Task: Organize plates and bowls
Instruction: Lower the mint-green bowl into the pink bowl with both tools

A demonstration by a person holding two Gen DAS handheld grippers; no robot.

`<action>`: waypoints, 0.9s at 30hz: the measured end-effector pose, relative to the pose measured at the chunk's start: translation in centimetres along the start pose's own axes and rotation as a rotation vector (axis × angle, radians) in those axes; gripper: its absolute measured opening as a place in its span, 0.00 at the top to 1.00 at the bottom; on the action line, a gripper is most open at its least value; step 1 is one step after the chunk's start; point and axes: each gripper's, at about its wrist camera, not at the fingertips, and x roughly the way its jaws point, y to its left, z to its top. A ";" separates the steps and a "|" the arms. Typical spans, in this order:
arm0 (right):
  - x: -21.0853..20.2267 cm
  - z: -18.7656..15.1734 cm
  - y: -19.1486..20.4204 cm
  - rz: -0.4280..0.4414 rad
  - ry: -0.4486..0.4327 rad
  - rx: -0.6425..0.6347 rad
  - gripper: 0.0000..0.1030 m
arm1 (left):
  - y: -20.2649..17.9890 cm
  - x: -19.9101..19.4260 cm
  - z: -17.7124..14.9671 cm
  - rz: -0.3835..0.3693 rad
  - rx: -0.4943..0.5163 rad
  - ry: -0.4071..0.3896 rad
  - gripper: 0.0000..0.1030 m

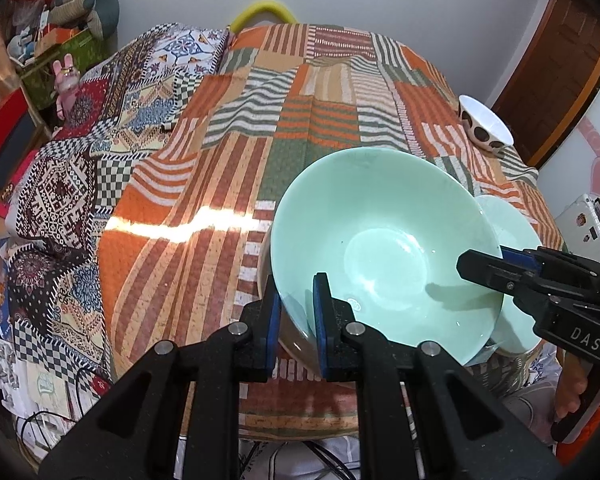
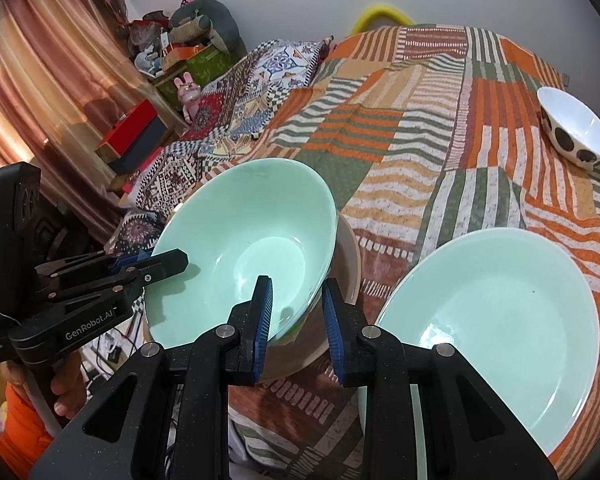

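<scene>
A large mint-green bowl (image 1: 384, 248) (image 2: 252, 240) is tilted, resting in a beige bowl (image 2: 346, 264) on the patchwork bedspread. My left gripper (image 1: 296, 312) is shut on the green bowl's near-left rim; it also shows in the right wrist view (image 2: 168, 262). My right gripper (image 2: 296, 312) has one finger inside the green bowl's rim and one outside, with gaps to both pads; in the left wrist view (image 1: 484, 268) it sits at the bowl's right rim. A mint-green plate (image 2: 496, 320) (image 1: 512, 232) lies to the right. A white bowl with dark spots (image 2: 576, 128) (image 1: 484, 124) stands far right.
The bedspread (image 1: 284, 128) covers the whole bed. A shelf with boxes and toys (image 1: 44, 52) stands at the left. A wooden door (image 1: 560, 76) is at the right. Cables and papers (image 1: 40, 400) lie on the floor at lower left.
</scene>
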 end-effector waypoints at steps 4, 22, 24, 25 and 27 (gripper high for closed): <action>0.4 -0.2 -0.1 -0.003 0.016 0.004 0.77 | 0.0 0.6 -0.3 0.007 0.002 0.017 0.87; 1.3 -0.5 -0.2 -0.012 0.040 0.003 0.75 | 0.1 2.1 -0.4 0.021 0.017 0.046 0.87; 1.3 -0.5 -0.1 -0.017 0.041 -0.007 0.75 | 0.1 2.2 -0.4 0.021 0.024 0.050 0.87; 1.3 -0.5 0.0 -0.019 0.042 -0.012 0.75 | 0.1 2.2 -0.3 0.020 0.028 0.053 0.87; 1.3 -0.4 0.1 -0.025 0.045 -0.022 0.75 | 0.1 2.3 -0.3 0.024 0.037 0.058 0.87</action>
